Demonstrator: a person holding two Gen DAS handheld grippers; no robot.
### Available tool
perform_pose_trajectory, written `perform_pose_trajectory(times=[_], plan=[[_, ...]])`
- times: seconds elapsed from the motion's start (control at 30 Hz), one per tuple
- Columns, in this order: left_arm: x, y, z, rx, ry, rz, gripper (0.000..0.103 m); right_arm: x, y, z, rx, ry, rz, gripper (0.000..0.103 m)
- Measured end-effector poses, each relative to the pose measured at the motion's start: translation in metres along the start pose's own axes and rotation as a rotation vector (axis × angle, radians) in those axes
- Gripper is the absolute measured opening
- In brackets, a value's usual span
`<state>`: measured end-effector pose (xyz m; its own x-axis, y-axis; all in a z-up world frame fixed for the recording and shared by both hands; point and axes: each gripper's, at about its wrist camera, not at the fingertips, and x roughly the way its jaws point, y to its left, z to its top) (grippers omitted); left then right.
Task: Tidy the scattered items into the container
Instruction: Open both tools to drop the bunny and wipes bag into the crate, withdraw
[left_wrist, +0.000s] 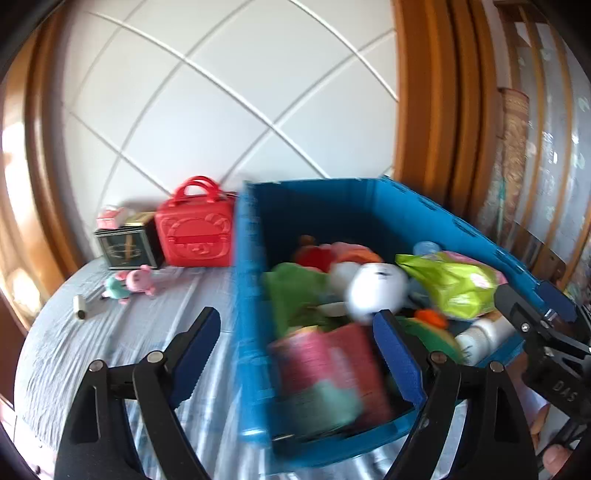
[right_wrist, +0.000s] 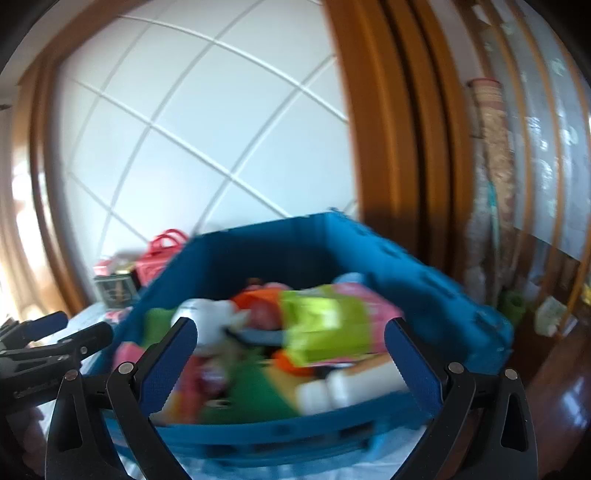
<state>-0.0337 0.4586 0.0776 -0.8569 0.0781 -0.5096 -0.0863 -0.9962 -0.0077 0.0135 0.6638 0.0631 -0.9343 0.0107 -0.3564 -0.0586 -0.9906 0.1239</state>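
Observation:
A blue crate (left_wrist: 251, 295) stands on the bed, full of items: a lime-green packet (left_wrist: 454, 284), a white plush (left_wrist: 373, 291), a red can (left_wrist: 325, 369) and a white bottle (left_wrist: 480, 332). My left gripper (left_wrist: 295, 339) is open over the crate's near left corner, holding nothing. My right gripper (right_wrist: 291, 332) is open wide above the crate's near wall (right_wrist: 258, 432), clear of the packet (right_wrist: 325, 325) and bottle (right_wrist: 354, 387). Left of the crate on the sheet lie a pink plush pig (left_wrist: 136, 282) and a small white tube (left_wrist: 79, 306).
A red handbag (left_wrist: 195, 232) and a dark tin box (left_wrist: 127, 245) stand against the white quilted headboard (left_wrist: 221, 110). A wooden frame (left_wrist: 424, 110) and a curtain rise to the right. The grey sheet (left_wrist: 110, 350) stretches left of the crate.

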Motion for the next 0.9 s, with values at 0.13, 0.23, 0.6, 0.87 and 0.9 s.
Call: perform_pose_trajectory(times=[0.13, 0.23, 0.6, 0.87, 0.9], plan=[[-0.018, 0.053, -0.008, -0.046, -0.026, 0.063, 0.089, -0.006, 0.049, -0.002, -0.034, -0.015, 0.055, 0.103], [-0.033, 0.097, -0.016, -0.069, -0.042, 0.086, 0.089, -0.01, 0.09, -0.005, -0.049, -0.025, 0.104, 0.103], [-0.08, 0.305, -0.063, -0.065, -0.057, 0.185, 0.09, -0.027, 0.286, -0.051, -0.024, -0.025, 0.2, 0.103], [-0.077, 0.416, -0.08, -0.109, 0.012, 0.244, 0.1, -0.007, 0.39, -0.088, -0.021, 0.109, 0.225, 0.103], [-0.076, 0.424, -0.081, -0.119, 0.012, 0.246, 0.1, -0.005, 0.396, -0.089, -0.031, 0.114, 0.222, 0.103]])
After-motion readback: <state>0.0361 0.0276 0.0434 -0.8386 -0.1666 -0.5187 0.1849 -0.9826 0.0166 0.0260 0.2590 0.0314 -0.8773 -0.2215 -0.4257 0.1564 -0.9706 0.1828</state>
